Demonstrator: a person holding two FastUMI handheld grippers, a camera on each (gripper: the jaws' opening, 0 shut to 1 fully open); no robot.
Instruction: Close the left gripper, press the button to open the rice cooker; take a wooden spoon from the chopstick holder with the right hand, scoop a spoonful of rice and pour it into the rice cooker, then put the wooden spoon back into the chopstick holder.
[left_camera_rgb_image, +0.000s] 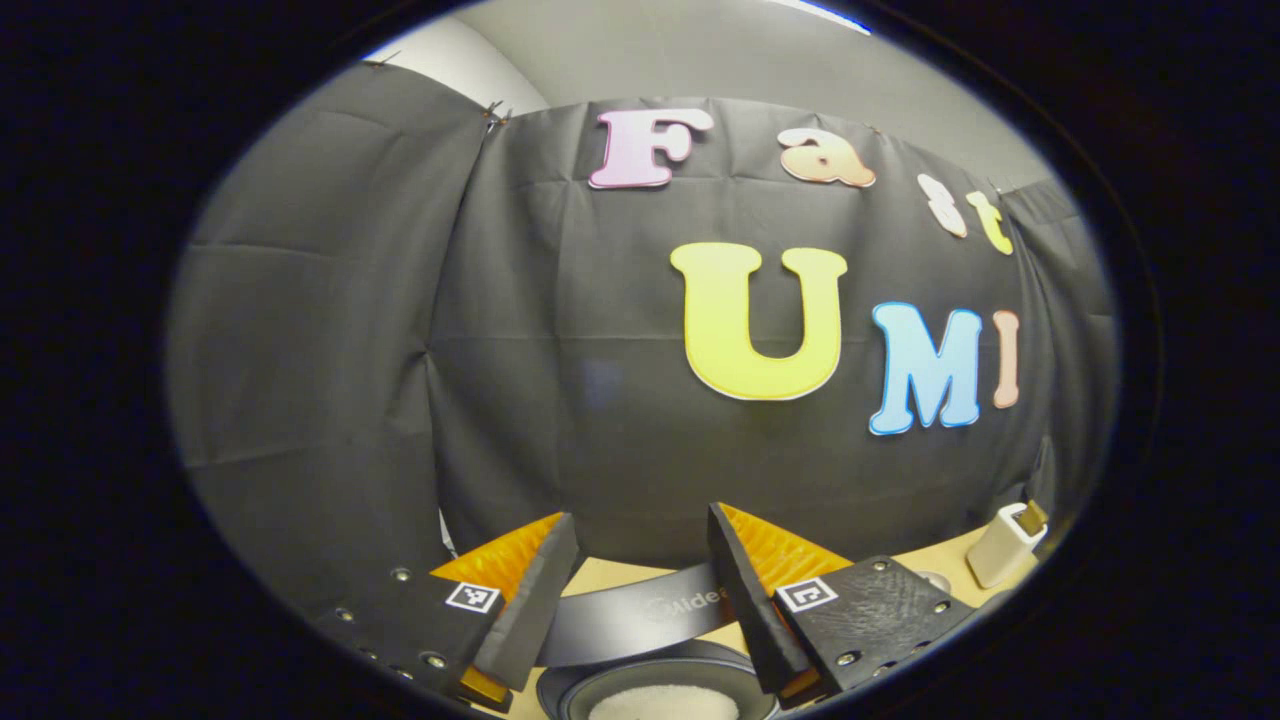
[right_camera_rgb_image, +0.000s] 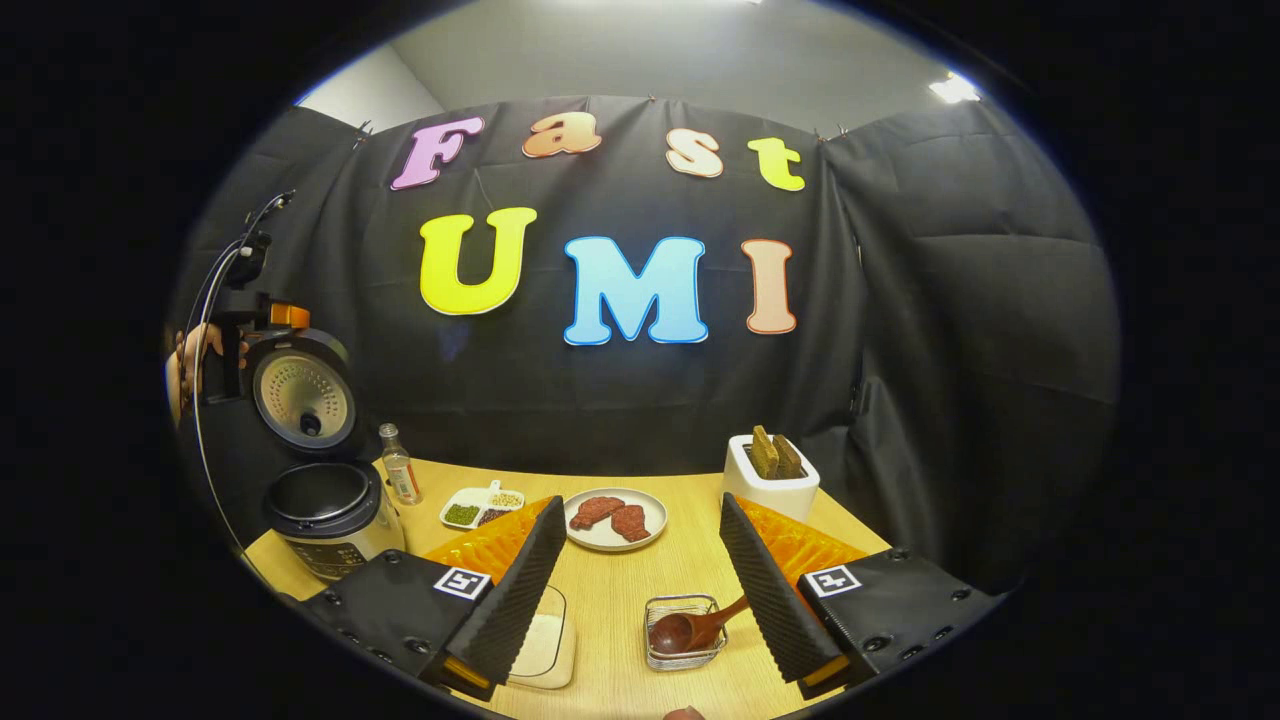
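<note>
Left gripper view: the left gripper (left_camera_rgb_image: 640, 600) hangs with its fingers spread wide and nothing between them, above the open round rice cooker (left_camera_rgb_image: 660, 690) at 6 o'clock, whose dark inner pot holds white rice (left_camera_rgb_image: 665, 703). A white toaster (left_camera_rgb_image: 1005, 545) stands on the light wooden table (left_camera_rgb_image: 930, 555) at 4 o'clock.

Right gripper view: the right gripper (right_camera_rgb_image: 640, 590) is likewise wide and empty. Between its fingers, at 6 o'clock, the brown wooden spoon (right_camera_rgb_image: 690, 628) lies in the small wire chopstick holder (right_camera_rgb_image: 685, 632). A clear glass container of rice (right_camera_rgb_image: 545, 640) sits just beside the left finger. A white plate of reddish meat (right_camera_rgb_image: 615, 518) lies beyond.
</note>
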